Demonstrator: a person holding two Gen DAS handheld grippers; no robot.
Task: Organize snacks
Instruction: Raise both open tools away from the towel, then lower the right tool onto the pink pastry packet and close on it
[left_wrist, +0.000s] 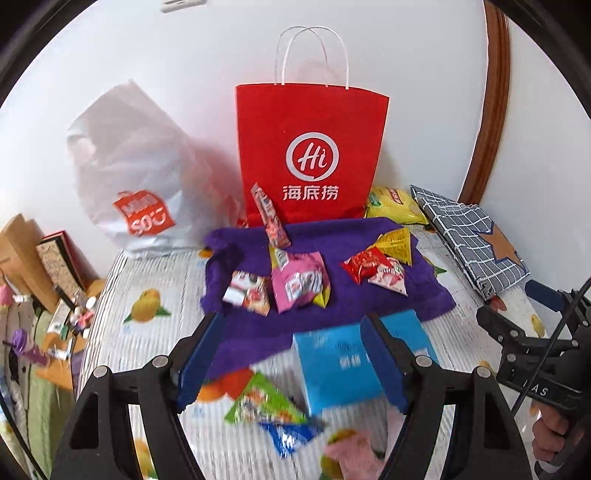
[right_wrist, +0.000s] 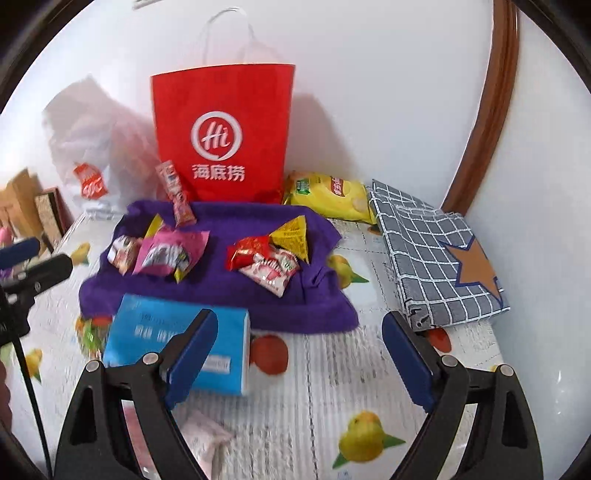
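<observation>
A red paper bag (left_wrist: 310, 155) (right_wrist: 221, 133) stands upright against the wall. In front of it lies a purple towel (left_wrist: 369, 306) (right_wrist: 221, 291) with several snack packets on it: a pink one (left_wrist: 299, 284) (right_wrist: 170, 254), a red one (left_wrist: 364, 266) (right_wrist: 247, 251), a yellow triangular one (left_wrist: 397, 243) (right_wrist: 291, 236) and a long red stick (left_wrist: 271, 218) (right_wrist: 179, 195). A blue box (left_wrist: 332, 365) (right_wrist: 155, 339) lies at the towel's near edge. My left gripper (left_wrist: 291, 319) hangs open above it, holding nothing. My right gripper (right_wrist: 299, 315) is open and holds nothing, to the right of the box.
A yellow chip bag (left_wrist: 395, 206) (right_wrist: 328, 195) and a folded checked cloth (left_wrist: 469, 240) (right_wrist: 436, 258) lie at the right by the wall. A white plastic bag (left_wrist: 125, 166) slumps at the left. Green (left_wrist: 262, 402) and blue (left_wrist: 291, 437) packets lie near me on the fruit-print tablecloth (right_wrist: 314, 387).
</observation>
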